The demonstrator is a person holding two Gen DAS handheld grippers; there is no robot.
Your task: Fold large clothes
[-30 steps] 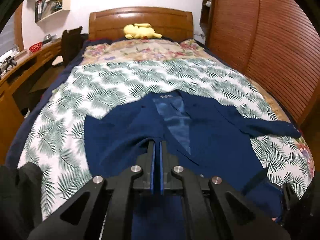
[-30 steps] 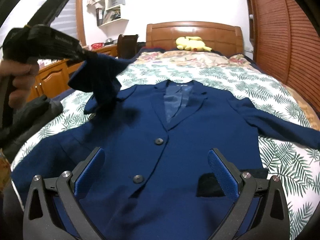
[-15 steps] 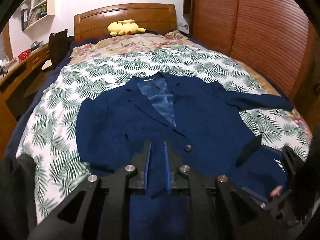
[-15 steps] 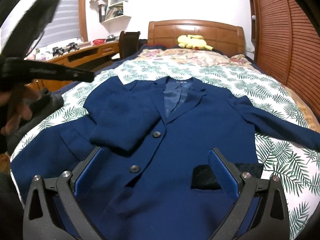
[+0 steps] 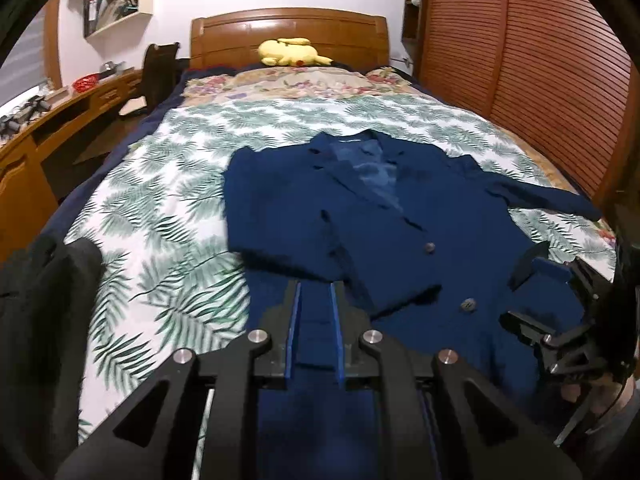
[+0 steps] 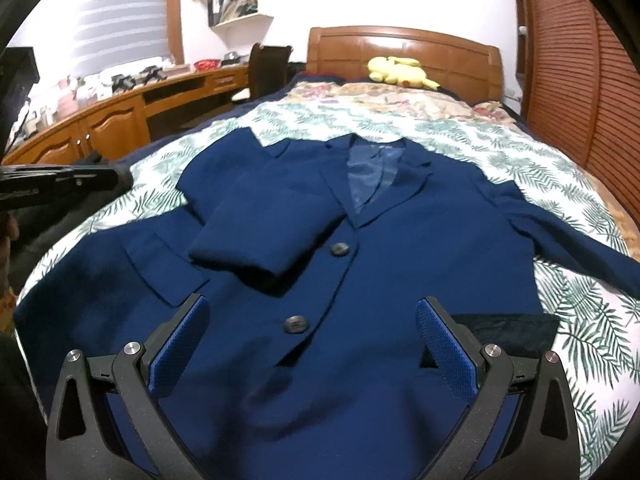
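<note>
A navy suit jacket (image 6: 360, 264) lies face up on the leaf-print bed cover (image 6: 440, 132), buttons closed. Its left sleeve (image 6: 248, 236) is folded across the chest; the other sleeve (image 6: 568, 240) stretches out to the right. My left gripper (image 5: 316, 292) hovers over the jacket's lower left front, jaws a narrow slit apart, pinching nothing. The right wrist view catches it at the left edge (image 6: 60, 182), clear of the cloth. My right gripper (image 6: 312, 320) stands wide open above the jacket's lower front, empty.
A black cloth patch (image 6: 508, 330) lies by the jacket's right hem. A dark garment (image 5: 40, 320) sits at the bed's left edge. A yellow plush toy (image 5: 290, 52) rests by the headboard. A wooden desk (image 6: 120, 116) runs along the left, slatted wardrobe doors (image 5: 540, 80) on the right.
My left gripper carried the raised sleeve over the chest, let it drop there, then drew back and down with its jaws slightly parted. The right gripper hardly moved.
</note>
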